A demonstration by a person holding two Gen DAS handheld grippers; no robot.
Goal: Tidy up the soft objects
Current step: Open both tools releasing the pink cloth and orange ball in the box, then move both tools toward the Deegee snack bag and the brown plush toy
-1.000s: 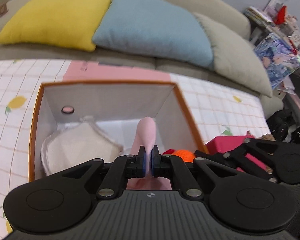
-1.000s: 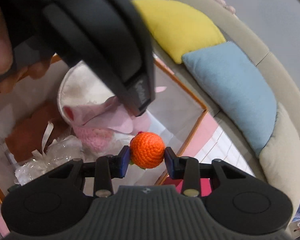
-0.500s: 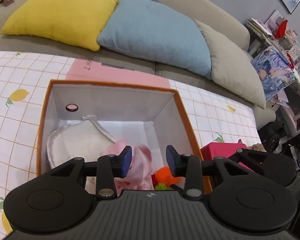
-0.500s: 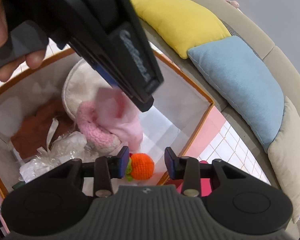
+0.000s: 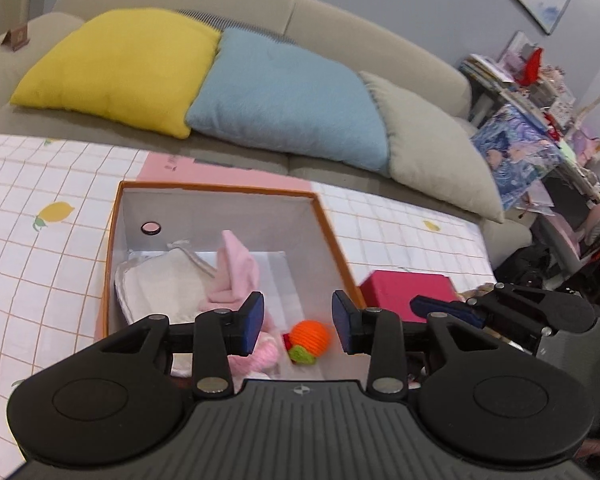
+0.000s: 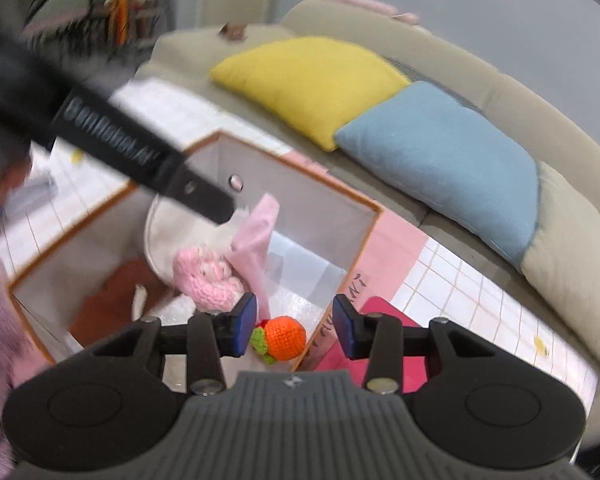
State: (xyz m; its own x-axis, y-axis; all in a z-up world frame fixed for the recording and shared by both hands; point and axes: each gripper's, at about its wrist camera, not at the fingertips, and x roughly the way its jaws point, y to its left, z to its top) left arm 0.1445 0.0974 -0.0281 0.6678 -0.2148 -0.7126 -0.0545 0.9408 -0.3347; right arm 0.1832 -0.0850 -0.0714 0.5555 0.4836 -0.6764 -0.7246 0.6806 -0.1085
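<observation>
1. Left claw [image 5: 298,328] stands half wide and holds nothing, we think because its pink cloth [image 5: 233,276] is already let go into the box [image 5: 328,224]. We see the cloth standing up on its long axis, tip toward the sofa [image 5: 340,28].
2. Right claw [image 6: 295,328] is opening with nothing pressed; the orange ball [image 6: 286,336] lies below it in the box corner, leaf end pointing left.

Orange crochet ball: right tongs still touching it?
Apart. The right wrist view shows the orange crochet ball lying on the box floor, clear gaps to both pads of the right tongs, whose jaws are opening.
</observation>
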